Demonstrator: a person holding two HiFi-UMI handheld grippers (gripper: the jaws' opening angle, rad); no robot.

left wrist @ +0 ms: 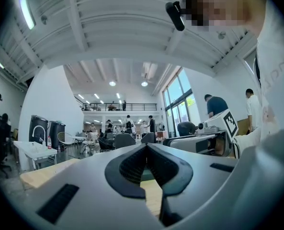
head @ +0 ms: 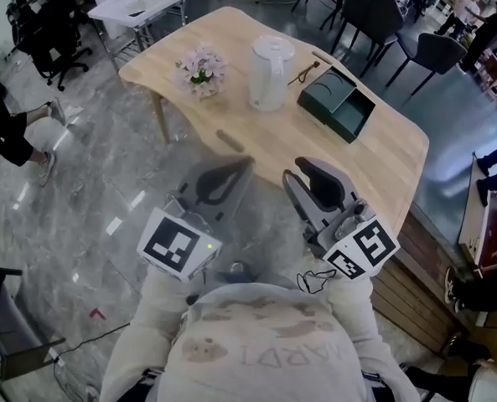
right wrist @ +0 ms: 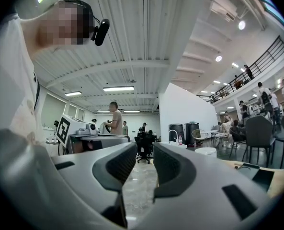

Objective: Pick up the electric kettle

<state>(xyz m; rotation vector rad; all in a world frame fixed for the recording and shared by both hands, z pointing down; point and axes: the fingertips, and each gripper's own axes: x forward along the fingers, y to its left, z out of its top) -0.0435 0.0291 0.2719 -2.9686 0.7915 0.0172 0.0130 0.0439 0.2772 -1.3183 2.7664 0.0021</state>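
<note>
From the head view, the tall white electric kettle (head: 270,72) stands upright on the far half of the pale wooden counter (head: 374,153). It sits between a small bunch of pink and white flowers (head: 201,67) on its left and an open dark green box (head: 339,103) on its right, close to both but touching neither. A short brown stick-like piece (head: 230,138) lies on the bare wood nearer to me.

I hold both tools level at the near edge, well apart from the kettle. The left gripper (head: 231,174) is smeared in the head view and hangs over the grey marbled floor (head: 89,182) just beside the counter's edge. In the left gripper view its fingers (left wrist: 127,169) meet at the tips, with nothing between them. The right gripper (head: 302,176) is over the counter's near edge. In the right gripper view its fingers (right wrist: 173,169) stand apart with a clear gap, and only floor shows through it. A white rounded shape at the right of that view may be the kettle's top, though I cannot be sure at that size.

The black-and-white marker cube (head: 179,243) of the left tool and its twin sit just above my pale sweatshirt (head: 256,342).
</note>
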